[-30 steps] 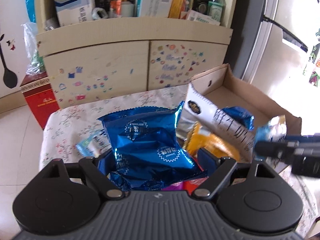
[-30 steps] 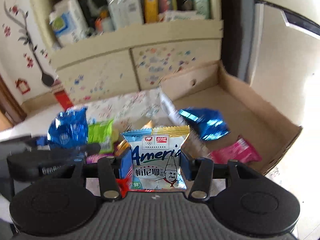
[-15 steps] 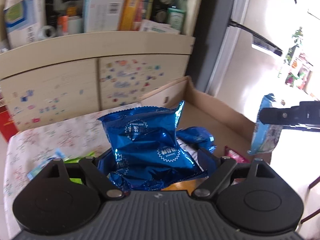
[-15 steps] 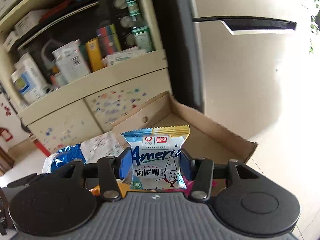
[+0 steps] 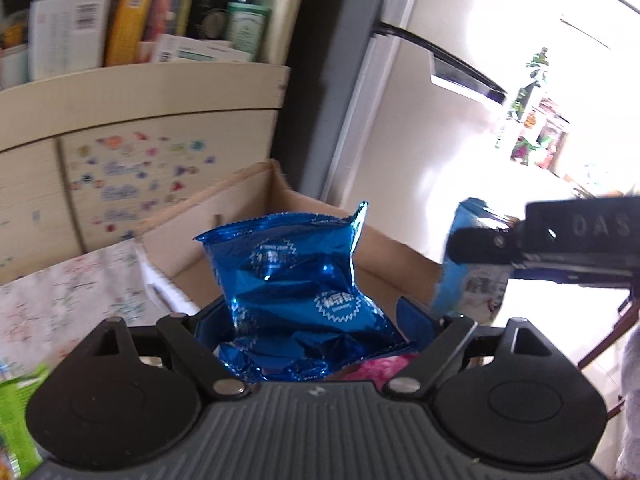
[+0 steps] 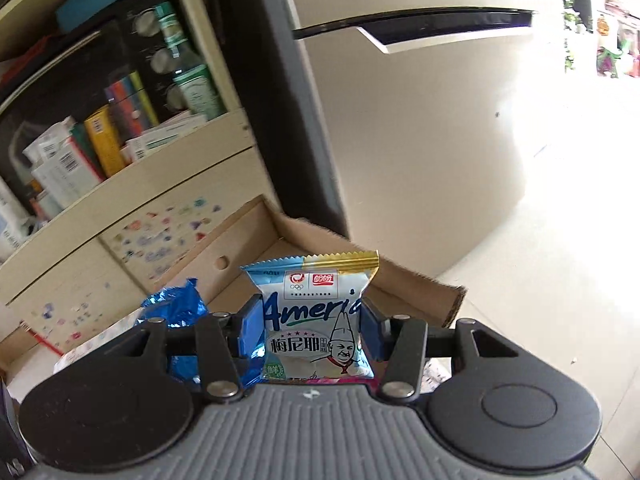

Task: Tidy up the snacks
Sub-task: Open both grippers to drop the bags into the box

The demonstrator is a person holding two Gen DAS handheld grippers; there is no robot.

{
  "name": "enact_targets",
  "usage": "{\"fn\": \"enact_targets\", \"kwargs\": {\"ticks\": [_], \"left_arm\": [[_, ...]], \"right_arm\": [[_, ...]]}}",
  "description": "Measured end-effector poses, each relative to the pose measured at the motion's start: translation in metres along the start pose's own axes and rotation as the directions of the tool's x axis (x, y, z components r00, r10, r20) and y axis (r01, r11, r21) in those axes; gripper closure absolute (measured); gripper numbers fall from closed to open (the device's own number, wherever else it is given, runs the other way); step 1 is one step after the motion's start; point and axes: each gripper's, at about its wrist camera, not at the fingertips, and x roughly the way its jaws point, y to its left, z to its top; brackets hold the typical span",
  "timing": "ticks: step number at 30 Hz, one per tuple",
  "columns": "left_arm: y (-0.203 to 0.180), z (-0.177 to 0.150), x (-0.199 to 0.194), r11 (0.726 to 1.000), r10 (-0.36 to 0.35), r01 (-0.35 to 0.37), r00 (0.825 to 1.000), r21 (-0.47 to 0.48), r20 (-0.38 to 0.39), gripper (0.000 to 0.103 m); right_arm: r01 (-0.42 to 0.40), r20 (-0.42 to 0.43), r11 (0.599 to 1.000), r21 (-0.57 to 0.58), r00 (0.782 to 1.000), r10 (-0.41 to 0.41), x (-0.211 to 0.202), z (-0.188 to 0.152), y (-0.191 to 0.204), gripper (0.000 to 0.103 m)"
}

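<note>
Left gripper (image 5: 316, 320): its fingers have just been opening, and the blue foil packet (image 5: 296, 280) is seen between them. The right-hand pad stands clear of the foil; contact on the other side cannot be told, so the packet is judged released or very nearly so.
Blue foil packet: held upright over the near end of the cardboard box (image 5: 240, 208), above a pink packet (image 5: 384, 364) already lying inside. A second ago it was over the patterned bench cloth (image 5: 68, 300) and the snack pile; it has since been carried across to the box.
Right gripper (image 6: 310, 332): its fingers are clenched on the white-and-blue biscuit packet (image 6: 316, 320), one blue pad pressed to each side, as in the earlier pictures.
Biscuit packet: kept upright and brought from over the bench to a place above the box's far side, with the floor beyond its rim.
Box contents: another blue foil packet (image 6: 176, 304) is seen at the left in the right wrist view; whether it is the left gripper's load or one lying in the box is possibly unclear, the view being blurred there.
Meaning for the task: both snacks are judged to be at the drop point; the left one is being let go, and the right one is not yet released.
Left on the bench: a green packet (image 5: 16, 412) at the left edge is not yet boxed.
</note>
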Motion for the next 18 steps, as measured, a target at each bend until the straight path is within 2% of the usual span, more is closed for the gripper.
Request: {"fn": "enact_targets", "kwargs": {"ticks": [3,5,6,12,18], "left_arm": [[-0.004,-0.003,0.01,1.0,-0.026,0.026,1.0,-0.004,-0.017,0.009],[-0.005,-0.004,0.009,0.999,-0.034,0.034,0.999,-0.007,-0.011,0.005],[-0.005,-0.003,0.007,1.0,-0.028,0.028,1.0,-0.006,-0.008,0.004],[0.001,0.006,-0.01,1.0,0.013,-0.012,1.0,-0.014,0.009,0.003],[0.017,0.003,-0.028,0.997,0.082,-0.082,0.997,0.004,-0.013,0.003]], "right_arm": [[0.025,-0.002,0.999,0.037,1.0,-0.025,0.008,0.004,-0.007,0.042],[0.033,-0.002,0.998,0.051,0.999,-0.033,0.009,0.005,-0.01,0.03],[0.035,0.0,0.998,0.055,0.999,-0.035,0.009,0.006,-0.01,0.028],[0.004,0.004,0.999,0.054,1.0,-0.005,0.004,0.005,-0.008,0.024],[-0.024,-0.012,0.999,0.045,1.0,0.025,0.004,0.002,-0.003,0.022]]}}
